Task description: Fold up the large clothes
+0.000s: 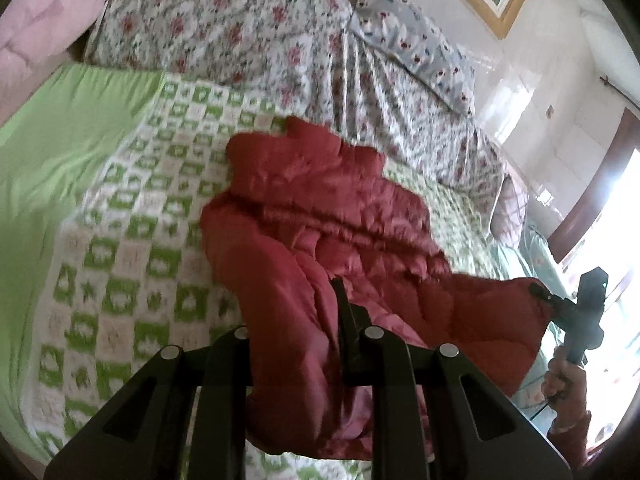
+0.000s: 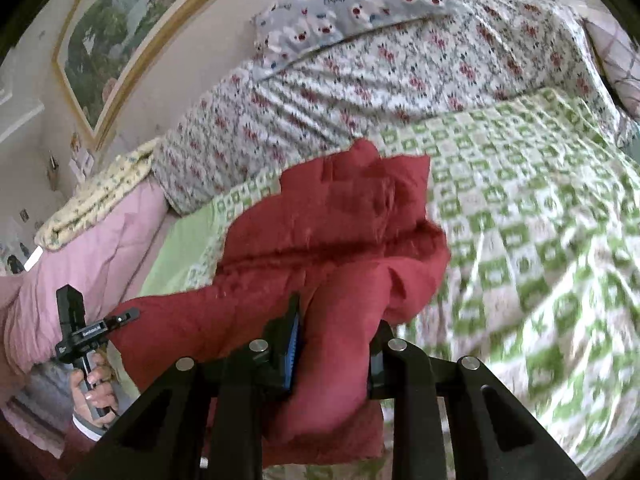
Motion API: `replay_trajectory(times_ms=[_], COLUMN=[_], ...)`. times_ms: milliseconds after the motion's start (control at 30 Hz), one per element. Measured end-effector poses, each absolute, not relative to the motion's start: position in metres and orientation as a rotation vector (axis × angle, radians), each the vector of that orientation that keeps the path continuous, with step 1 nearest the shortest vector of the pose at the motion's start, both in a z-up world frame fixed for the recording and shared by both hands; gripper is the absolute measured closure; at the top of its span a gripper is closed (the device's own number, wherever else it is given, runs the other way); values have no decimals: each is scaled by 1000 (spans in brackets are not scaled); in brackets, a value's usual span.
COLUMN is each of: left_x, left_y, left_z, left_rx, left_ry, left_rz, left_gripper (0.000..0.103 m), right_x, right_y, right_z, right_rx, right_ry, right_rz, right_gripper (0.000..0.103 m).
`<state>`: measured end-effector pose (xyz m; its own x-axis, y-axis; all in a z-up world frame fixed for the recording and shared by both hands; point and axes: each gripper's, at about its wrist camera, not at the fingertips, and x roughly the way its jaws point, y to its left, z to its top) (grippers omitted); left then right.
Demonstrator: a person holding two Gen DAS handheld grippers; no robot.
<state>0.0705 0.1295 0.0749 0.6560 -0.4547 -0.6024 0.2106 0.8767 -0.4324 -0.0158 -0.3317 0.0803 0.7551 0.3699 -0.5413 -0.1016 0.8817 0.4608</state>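
A red quilted jacket lies partly on a green-and-white checked bedspread, its near edge lifted off the bed. My left gripper is shut on a fold of the jacket's near edge. Only one dark finger shows; the other is buried in fabric. At the right of the left wrist view, my right gripper pinches the jacket's other corner. In the right wrist view the jacket bunches between the fingers of my right gripper, shut on it. My left gripper grips the far corner there.
A floral duvet and a pillow with a small animal print are piled along the far side of the bed. A pink quilt lies at one end. A framed picture hangs on the wall. A hand holds the right gripper's handle.
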Motion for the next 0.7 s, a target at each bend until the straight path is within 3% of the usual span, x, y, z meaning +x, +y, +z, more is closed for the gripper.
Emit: replay_trajectory(times_ms=[700], left_x=[214], left_y=[115], left_z=[122], left_rx=[-388], left_ry=[736], left_rz=[-310], left_gripper=[85], right_x=[121], right_y=[-370], right_z=[104], right_rx=[530], right_ry=[582], right_rz=[213], right_gripper=[79])
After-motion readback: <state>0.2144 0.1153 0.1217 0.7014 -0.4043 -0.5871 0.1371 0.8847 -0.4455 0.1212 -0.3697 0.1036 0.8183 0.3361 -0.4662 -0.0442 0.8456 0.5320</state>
